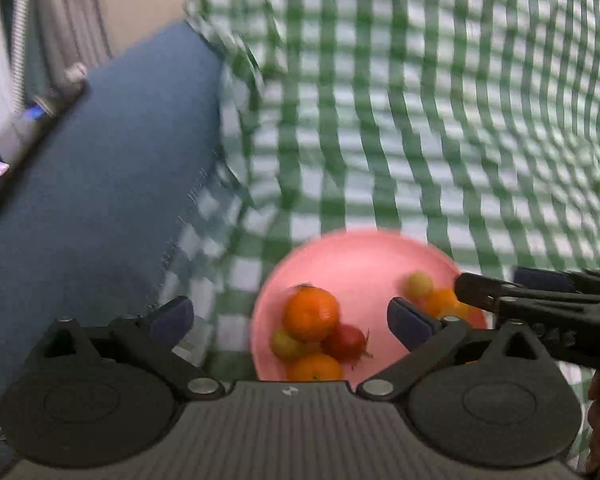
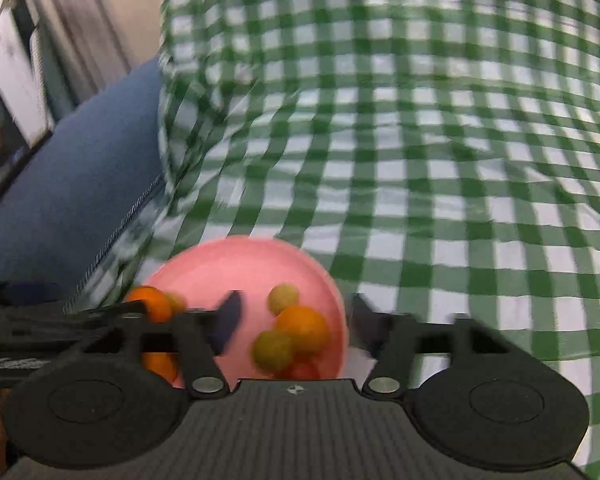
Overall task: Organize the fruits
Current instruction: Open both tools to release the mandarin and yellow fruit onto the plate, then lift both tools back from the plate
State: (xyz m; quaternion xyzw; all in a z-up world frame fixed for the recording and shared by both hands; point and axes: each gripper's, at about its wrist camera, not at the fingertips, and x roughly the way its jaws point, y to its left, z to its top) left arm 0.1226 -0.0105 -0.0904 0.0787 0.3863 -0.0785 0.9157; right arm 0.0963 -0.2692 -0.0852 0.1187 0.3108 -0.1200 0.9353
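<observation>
A pink plate (image 1: 360,252) lies on the green checked cloth and holds several fruits: oranges (image 1: 311,313), a red fruit (image 1: 346,342) and small yellow-green fruits (image 1: 418,285). My left gripper (image 1: 290,322) is open and empty, just above the plate's near side. In the right wrist view the same plate (image 2: 236,264) holds an orange (image 2: 303,328) and yellow-green fruits (image 2: 274,350). My right gripper (image 2: 294,324) is open and empty over the plate's right half. The right gripper also shows at the right of the left wrist view (image 1: 540,304). Both views are motion-blurred.
The green and white checked cloth (image 1: 440,120) covers the surface beyond the plate. A blue cushion (image 1: 100,184) lies to the left. A curtain and dark objects (image 1: 28,80) stand at far left.
</observation>
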